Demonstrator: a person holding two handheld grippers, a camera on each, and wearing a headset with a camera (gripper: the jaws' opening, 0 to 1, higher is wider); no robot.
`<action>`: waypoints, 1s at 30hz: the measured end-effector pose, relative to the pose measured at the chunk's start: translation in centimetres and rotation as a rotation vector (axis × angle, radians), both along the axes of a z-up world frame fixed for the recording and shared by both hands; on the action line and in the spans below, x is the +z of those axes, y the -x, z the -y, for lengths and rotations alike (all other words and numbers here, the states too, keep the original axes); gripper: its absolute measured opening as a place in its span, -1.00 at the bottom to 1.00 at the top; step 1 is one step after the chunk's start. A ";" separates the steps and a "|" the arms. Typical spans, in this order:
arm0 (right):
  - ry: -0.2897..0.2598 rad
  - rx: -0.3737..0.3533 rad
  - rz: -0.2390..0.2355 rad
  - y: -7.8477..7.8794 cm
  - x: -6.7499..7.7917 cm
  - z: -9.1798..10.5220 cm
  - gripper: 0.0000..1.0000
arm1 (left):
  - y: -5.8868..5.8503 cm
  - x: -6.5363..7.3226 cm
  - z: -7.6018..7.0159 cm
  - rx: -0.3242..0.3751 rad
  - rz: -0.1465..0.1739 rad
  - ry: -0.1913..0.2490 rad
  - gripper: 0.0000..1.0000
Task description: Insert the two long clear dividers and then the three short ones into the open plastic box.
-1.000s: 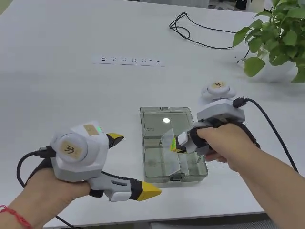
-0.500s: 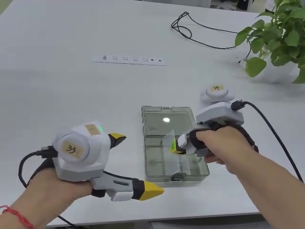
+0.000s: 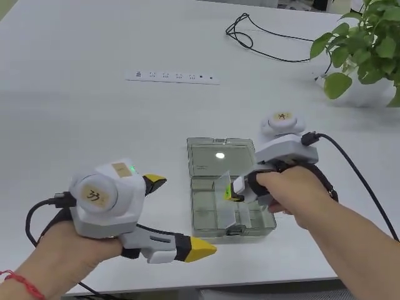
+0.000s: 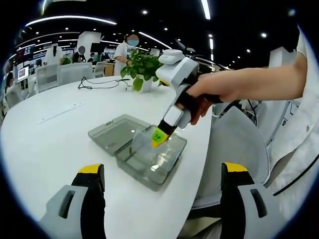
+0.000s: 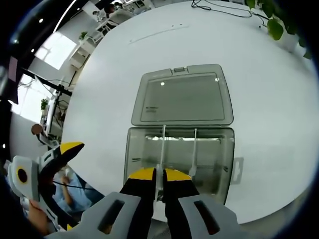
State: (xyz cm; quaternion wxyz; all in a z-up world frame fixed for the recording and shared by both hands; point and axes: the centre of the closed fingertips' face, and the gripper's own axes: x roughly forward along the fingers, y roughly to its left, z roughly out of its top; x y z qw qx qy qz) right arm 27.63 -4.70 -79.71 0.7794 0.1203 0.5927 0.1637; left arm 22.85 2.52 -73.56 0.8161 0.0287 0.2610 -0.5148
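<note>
Smoky translucent plastic box (image 3: 200,212), rectangular, its hinged lid lying flat on the matte white worktop (image 3: 94,112). I count two thin clear sheets upright in its tray. First divider (image 5: 163,144) is pinched between right gripper (image 5: 158,174) yellow-tipped fingers, with second divider (image 5: 194,147) just beside. Left gripper (image 4: 162,168) fingers are wide apart, empty.

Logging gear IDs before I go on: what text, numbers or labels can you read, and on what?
"33": round sticker on the left gripper.
Too blurred: round top sticker and green tag on the right gripper.
Too small: print on the box lid; markings on the power strip.
</note>
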 end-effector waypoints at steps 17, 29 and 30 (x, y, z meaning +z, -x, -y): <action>0.089 0.092 0.045 0.4 0.4 -0.4 -0.87 | -0.1 -0.2 -0.3 0.009 -0.004 0.001 0.98; 0.193 0.211 0.098 -0.3 0.0 -0.9 -0.86 | 0.0 -0.5 -0.4 0.011 -0.006 -0.008 0.98; 0.194 0.218 0.102 -0.3 0.0 -1.0 -0.86 | 0.0 -0.5 -0.4 0.010 -0.005 -0.009 0.99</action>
